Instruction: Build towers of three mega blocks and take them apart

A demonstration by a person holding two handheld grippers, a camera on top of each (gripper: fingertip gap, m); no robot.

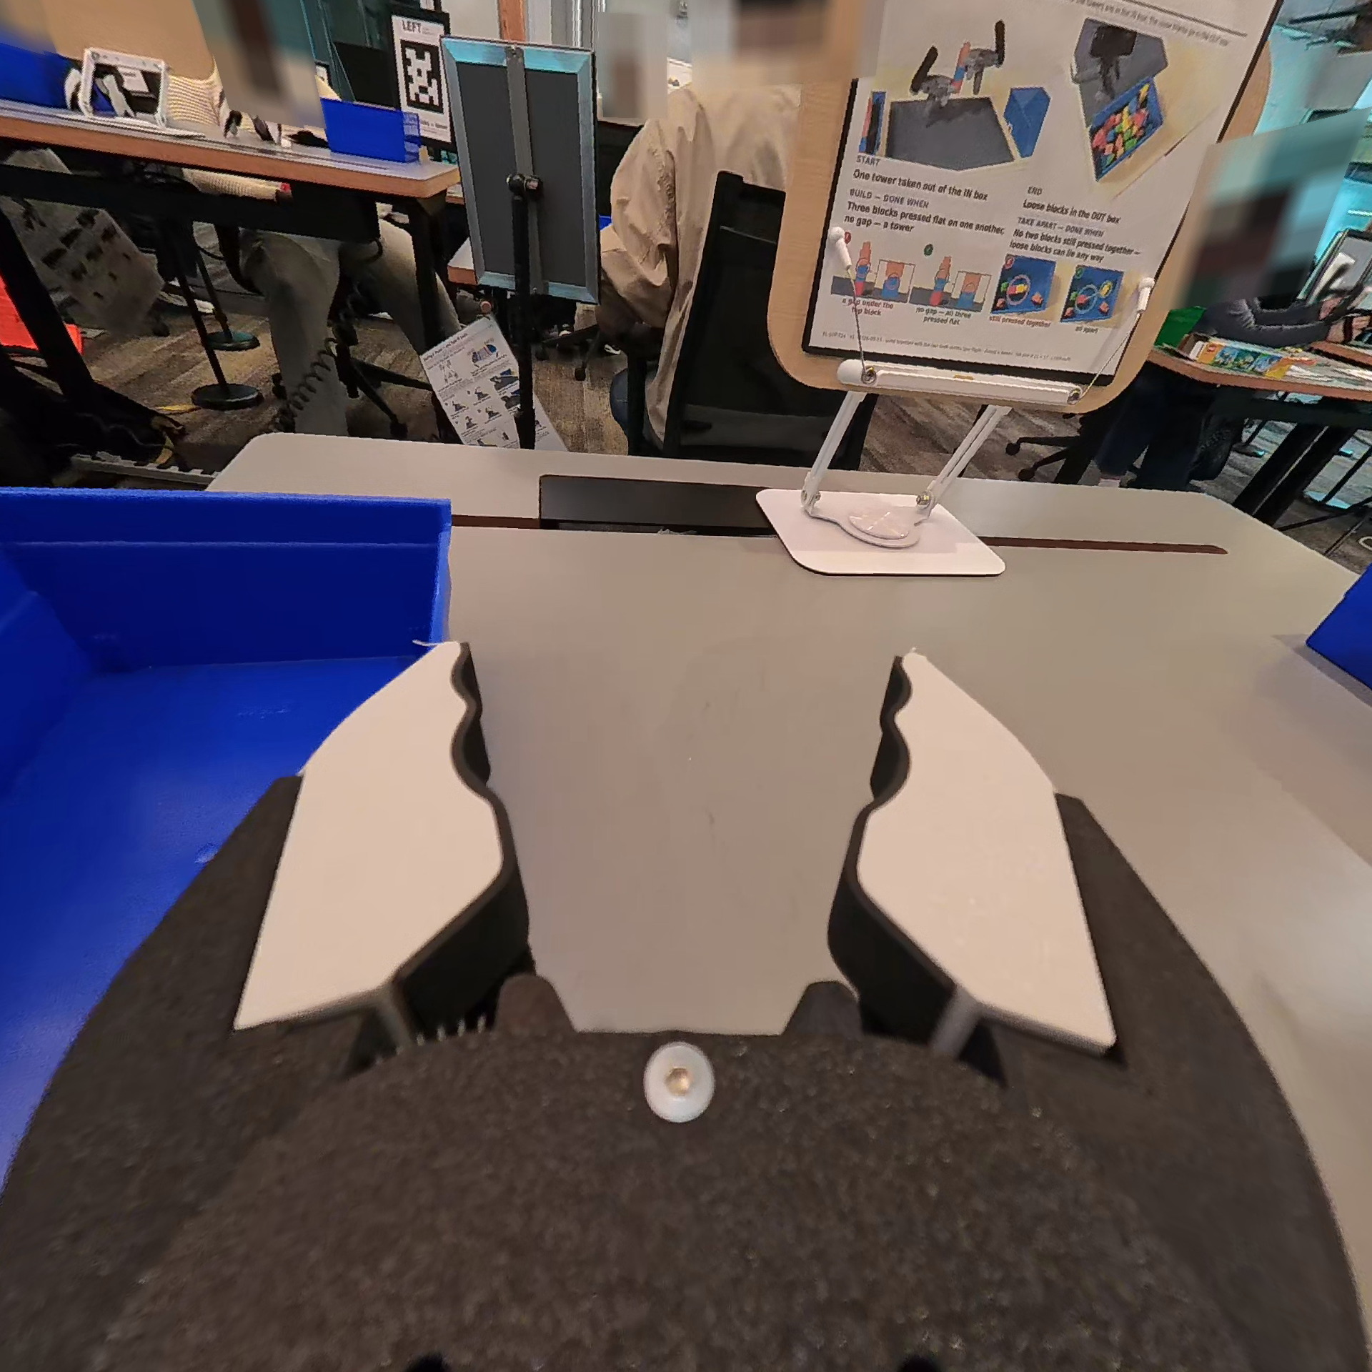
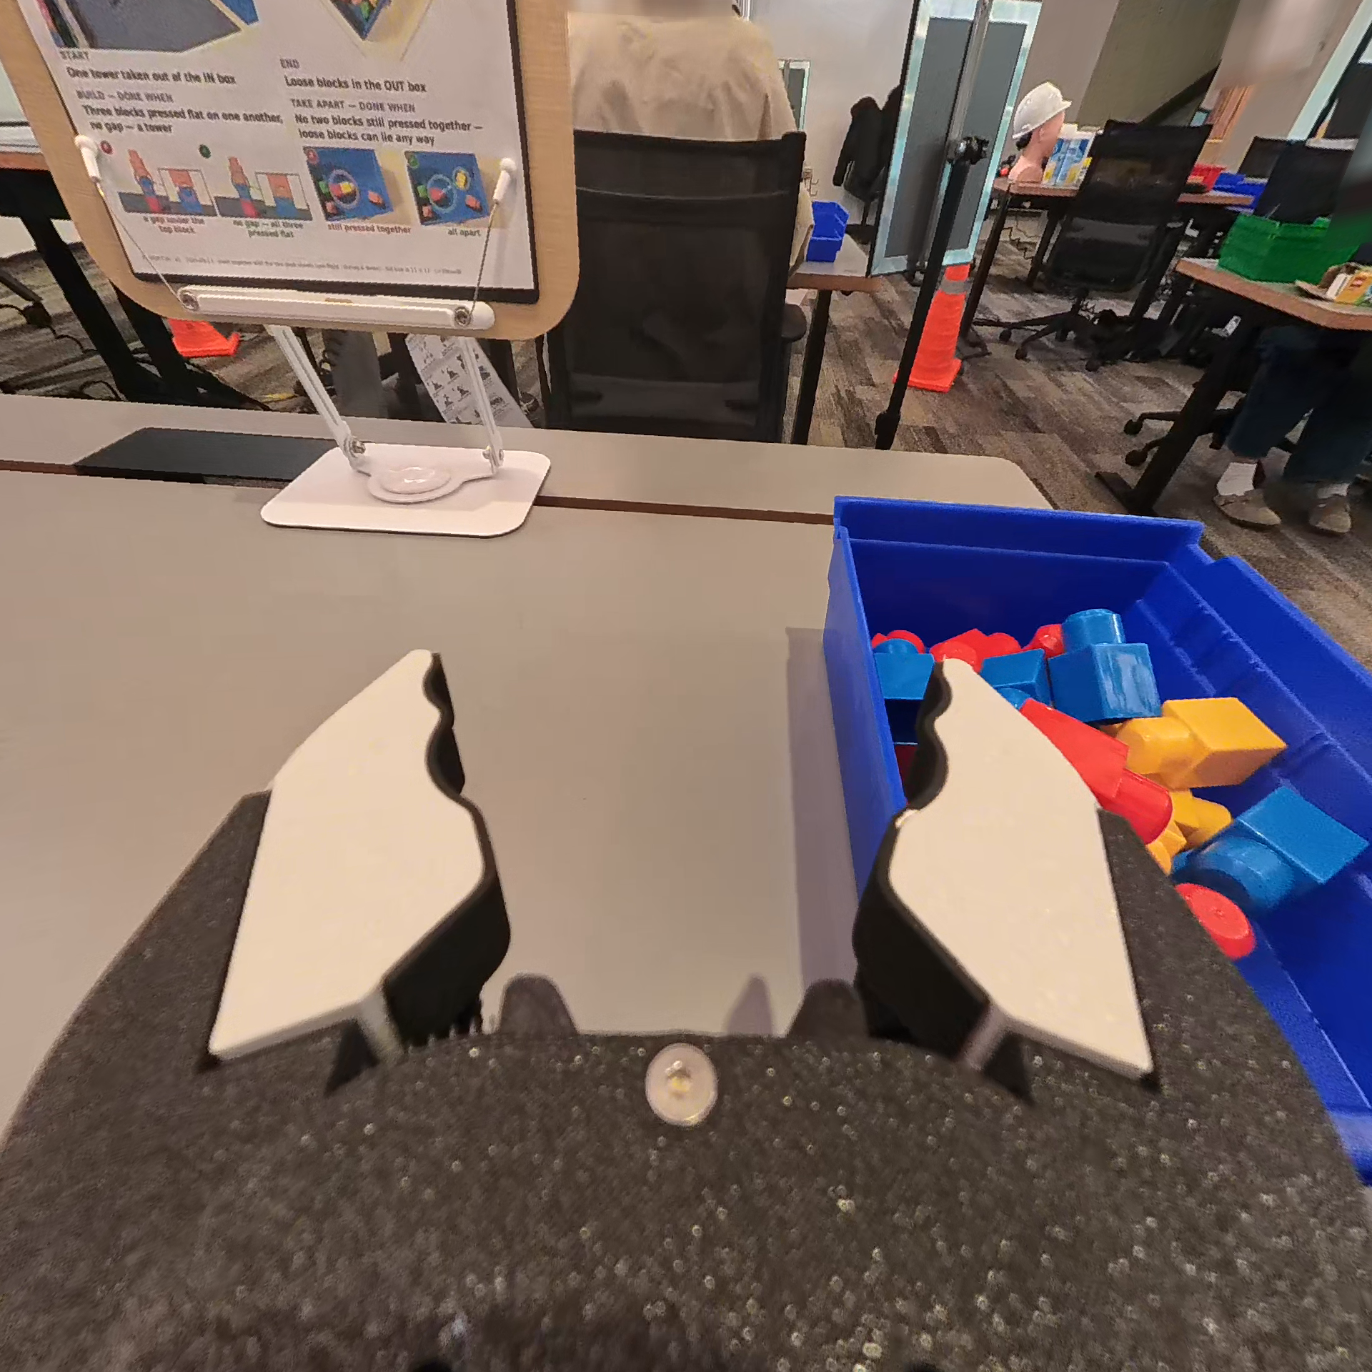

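My left gripper (image 1: pixel 683 661) is open and empty above the grey table (image 1: pixel 668 631). A blue bin (image 1: pixel 148 668) stands to its left; the part of its inside that shows holds no blocks. My right gripper (image 2: pixel 687 668) is open and empty over the table (image 2: pixel 445 631). A second blue bin (image 2: pixel 1039 542) stands at its right and holds several red, blue and yellow mega blocks (image 2: pixel 1114 705). The right finger (image 2: pixel 995 854) hides part of that bin's near corner. A corner of this bin shows in the left wrist view (image 1: pixel 1344 646).
A white stand (image 1: pixel 883 534) holding an instruction board (image 1: pixel 1002 185) stands at the table's far middle, also in the right wrist view (image 2: pixel 404 490). Beyond the table's far edge are a black chair (image 2: pixel 668 297), a seated person and other desks.
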